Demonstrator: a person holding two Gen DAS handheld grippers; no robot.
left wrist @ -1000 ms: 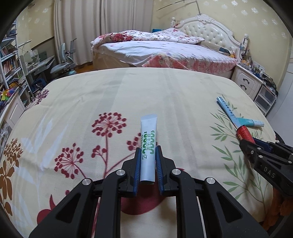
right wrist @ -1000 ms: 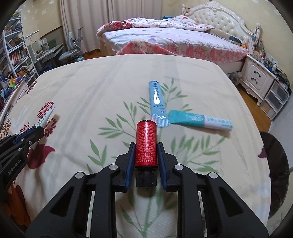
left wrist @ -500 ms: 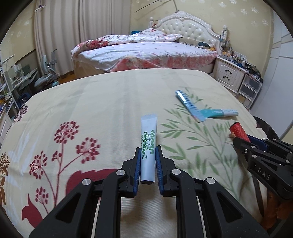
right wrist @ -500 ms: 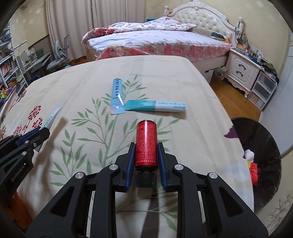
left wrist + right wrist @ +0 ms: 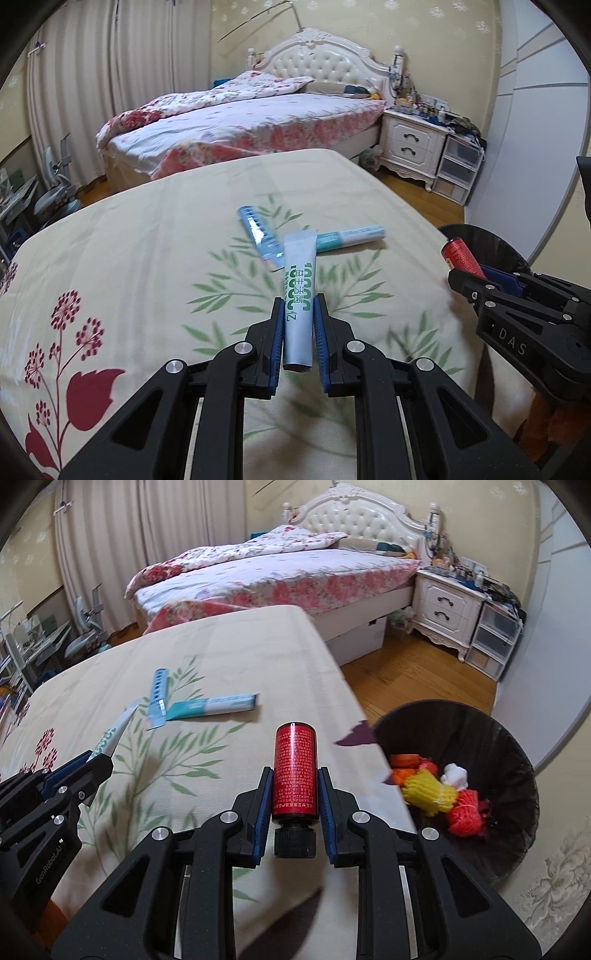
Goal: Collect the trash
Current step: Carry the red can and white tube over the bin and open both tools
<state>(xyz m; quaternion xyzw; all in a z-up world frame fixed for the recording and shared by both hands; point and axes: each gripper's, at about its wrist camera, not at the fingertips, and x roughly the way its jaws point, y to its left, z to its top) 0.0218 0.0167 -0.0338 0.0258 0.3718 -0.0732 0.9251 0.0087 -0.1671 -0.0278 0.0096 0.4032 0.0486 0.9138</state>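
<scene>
My left gripper [image 5: 298,306] is shut on a white tube with green print [image 5: 298,291] and holds it above the cloth-covered table [image 5: 147,236]. My right gripper [image 5: 294,779] is shut on a red cylindrical bottle with a black cap [image 5: 294,771], held over the table's right edge beside the black trash bin [image 5: 513,738]. A blue strip packet [image 5: 258,234] and a teal-and-white tube [image 5: 351,236] lie crossed on the table ahead; they also show in the right wrist view as the packet [image 5: 158,694] and tube [image 5: 218,705]. The right gripper with the red bottle [image 5: 461,256] appears in the left wrist view.
The bin holds yellow, orange and white trash [image 5: 432,790]. A bed with floral covers [image 5: 240,125] stands beyond the table, a white nightstand [image 5: 413,147] to its right. Wooden floor [image 5: 413,672] lies between table and nightstand. A desk and chair [image 5: 85,635] are at the left.
Both grippers have swung to the right with their loads. The trash bin has come into fuller view beside the right gripper, and the table's right edge is now close.
</scene>
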